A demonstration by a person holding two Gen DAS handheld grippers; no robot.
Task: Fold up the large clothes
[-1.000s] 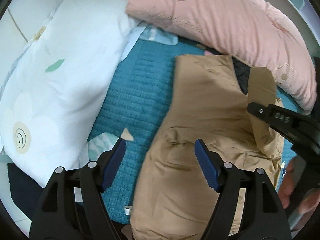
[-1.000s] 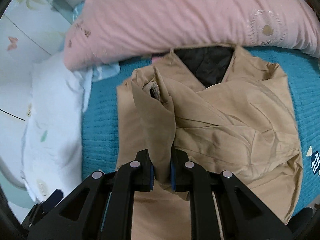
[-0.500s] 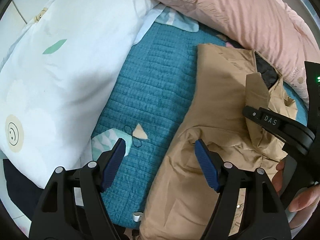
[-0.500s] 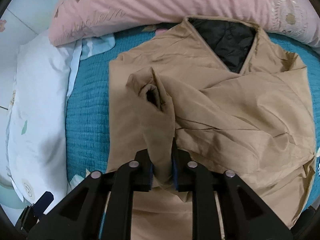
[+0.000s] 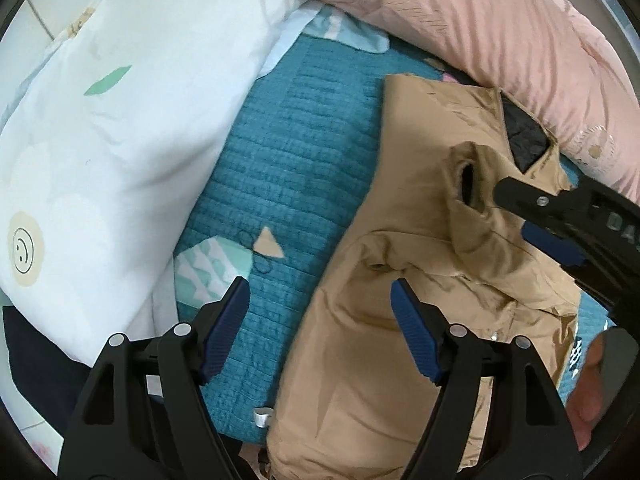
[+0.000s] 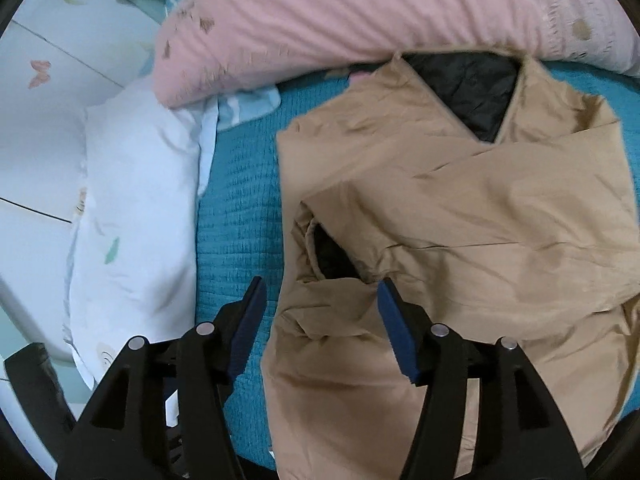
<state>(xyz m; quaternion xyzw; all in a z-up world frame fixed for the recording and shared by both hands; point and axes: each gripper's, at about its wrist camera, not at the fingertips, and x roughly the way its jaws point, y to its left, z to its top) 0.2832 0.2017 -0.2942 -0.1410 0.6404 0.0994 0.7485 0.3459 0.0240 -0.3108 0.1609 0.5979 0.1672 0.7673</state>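
A tan jacket (image 6: pixel 480 220) with black lining lies face up on the teal quilt (image 6: pixel 236 232), collar toward the pink pillow. One sleeve is folded across its front, and the sleeve's cuff (image 6: pixel 328 256) gapes open. My right gripper (image 6: pixel 320 284) hovers over that cuff with its jaws opening; the pads are clear of the cloth. In the left wrist view the right gripper (image 5: pixel 520 216) reaches in from the right, beside the cuff (image 5: pixel 466 184). My left gripper (image 5: pixel 318 284) points down over the jacket's (image 5: pixel 400 240) left edge, its jaws wide, still opening slightly and holding nothing.
A pink pillow (image 6: pixel 360 12) lies behind the jacket's collar. A white pillow (image 5: pixel 120 120) with a smiley print fills the left side. A dark cloth (image 5: pixel 32 352) sits at the lower left. A person's hand (image 5: pixel 592 400) shows at the right edge.
My right gripper has opened and let go of the sleeve, which now lies on the jacket's front. The left gripper has sunk a little toward the jacket's edge.
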